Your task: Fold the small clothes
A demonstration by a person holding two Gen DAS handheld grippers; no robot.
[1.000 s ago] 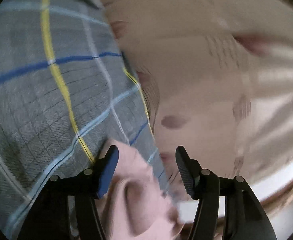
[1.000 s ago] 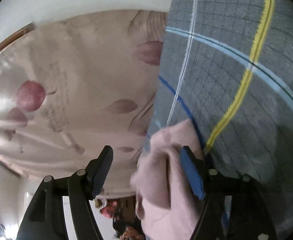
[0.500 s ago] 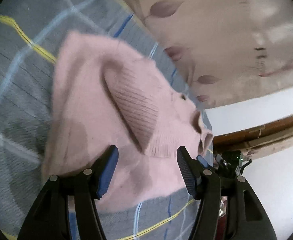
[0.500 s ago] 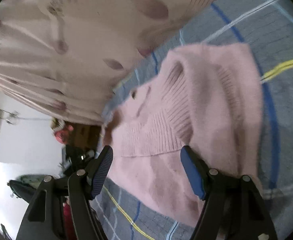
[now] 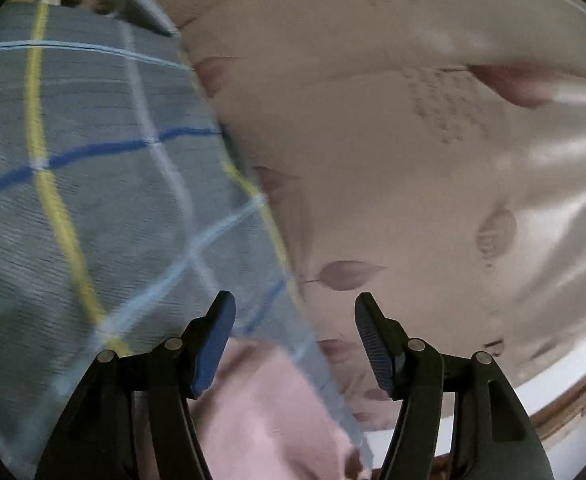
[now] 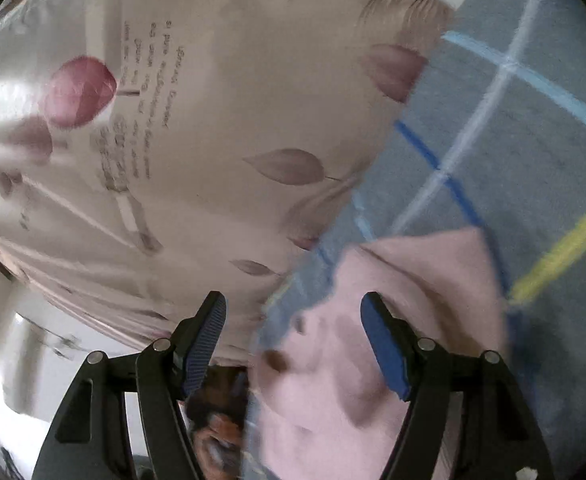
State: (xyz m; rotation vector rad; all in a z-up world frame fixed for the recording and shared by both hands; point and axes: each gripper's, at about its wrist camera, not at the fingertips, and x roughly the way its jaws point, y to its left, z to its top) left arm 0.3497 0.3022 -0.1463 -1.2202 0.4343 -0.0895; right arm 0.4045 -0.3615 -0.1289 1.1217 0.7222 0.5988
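Sweater (image 6: 405, 320), pink, lies on plaid blanket (image 5: 93, 160); we see right gripper (image 6: 293, 312) spread wide over it, left gripper (image 5: 293, 312) wide too, seemingly above its edge.

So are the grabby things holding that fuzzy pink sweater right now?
No, nothing is held. The left tool and right tool are both open, and the fuzzy pink knitted sweater lies loose on the grey checked blanket.

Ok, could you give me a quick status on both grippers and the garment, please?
Left gripper open, empty. Right gripper open, empty. Pink sweater lying on plaid blanket, not gripped. Nothing seen blocking.
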